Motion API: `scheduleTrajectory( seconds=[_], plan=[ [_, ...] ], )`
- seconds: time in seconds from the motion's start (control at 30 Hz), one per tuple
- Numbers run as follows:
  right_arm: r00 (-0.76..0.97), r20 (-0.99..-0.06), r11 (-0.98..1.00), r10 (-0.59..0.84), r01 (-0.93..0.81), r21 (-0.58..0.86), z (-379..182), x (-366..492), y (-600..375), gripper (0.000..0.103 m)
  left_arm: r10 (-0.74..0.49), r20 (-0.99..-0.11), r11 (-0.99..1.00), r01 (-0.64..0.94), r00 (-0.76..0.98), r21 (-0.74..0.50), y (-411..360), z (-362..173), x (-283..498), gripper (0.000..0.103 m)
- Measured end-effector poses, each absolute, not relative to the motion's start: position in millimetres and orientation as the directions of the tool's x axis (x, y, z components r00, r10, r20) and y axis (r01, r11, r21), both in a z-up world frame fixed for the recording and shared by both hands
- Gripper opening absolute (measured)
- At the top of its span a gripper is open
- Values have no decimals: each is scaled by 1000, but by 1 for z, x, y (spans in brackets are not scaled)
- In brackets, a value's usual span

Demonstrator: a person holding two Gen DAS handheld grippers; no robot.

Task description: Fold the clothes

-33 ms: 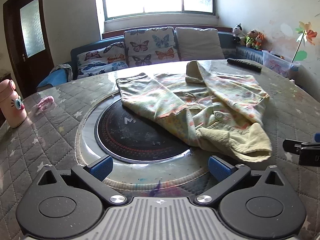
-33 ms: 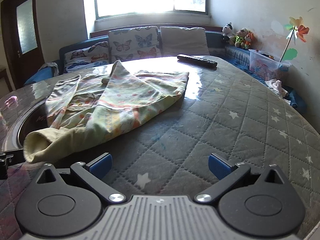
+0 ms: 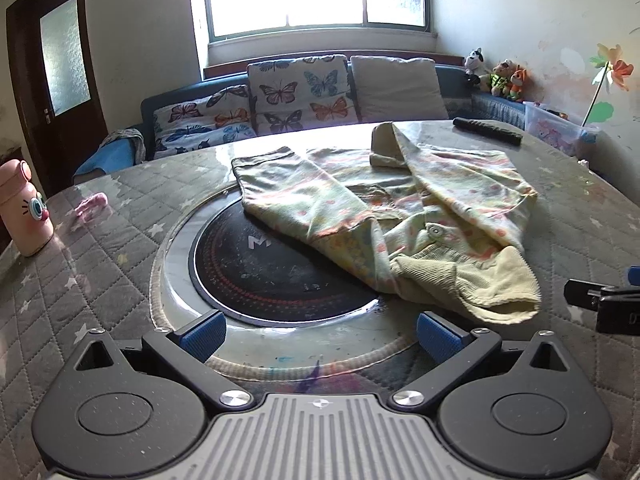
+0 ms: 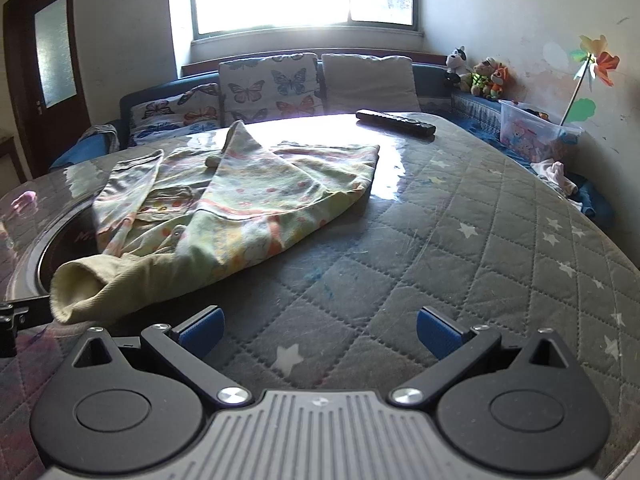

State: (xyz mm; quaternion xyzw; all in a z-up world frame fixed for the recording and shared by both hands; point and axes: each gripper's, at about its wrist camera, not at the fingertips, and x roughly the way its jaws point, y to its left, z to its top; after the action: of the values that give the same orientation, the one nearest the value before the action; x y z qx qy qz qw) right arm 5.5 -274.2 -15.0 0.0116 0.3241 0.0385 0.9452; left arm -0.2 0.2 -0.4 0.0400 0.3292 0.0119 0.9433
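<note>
We held our left gripper (image 3: 318,333) and right gripper (image 4: 318,330) spread wide, grasping nothing. The pale floral garment (image 3: 404,216) lay crumpled on the quilted table (image 4: 460,248), partly over its black round inset (image 3: 276,276), just beyond both grippers.

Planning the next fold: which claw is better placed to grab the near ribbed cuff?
Left, probably. The cuff lies just beyond the open left claw, slightly to its right. From the open right claw it sits far off to the left.
</note>
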Motion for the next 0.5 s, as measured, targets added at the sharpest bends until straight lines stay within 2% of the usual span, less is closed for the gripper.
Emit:
scheduleTrajectory(
  seconds=[0.5],
  plan=[
    [801,-592,995,94,-93,32,-4,-13,-261,103,54,-621,996,0,782,85,-11,12,-10,103]
  ],
)
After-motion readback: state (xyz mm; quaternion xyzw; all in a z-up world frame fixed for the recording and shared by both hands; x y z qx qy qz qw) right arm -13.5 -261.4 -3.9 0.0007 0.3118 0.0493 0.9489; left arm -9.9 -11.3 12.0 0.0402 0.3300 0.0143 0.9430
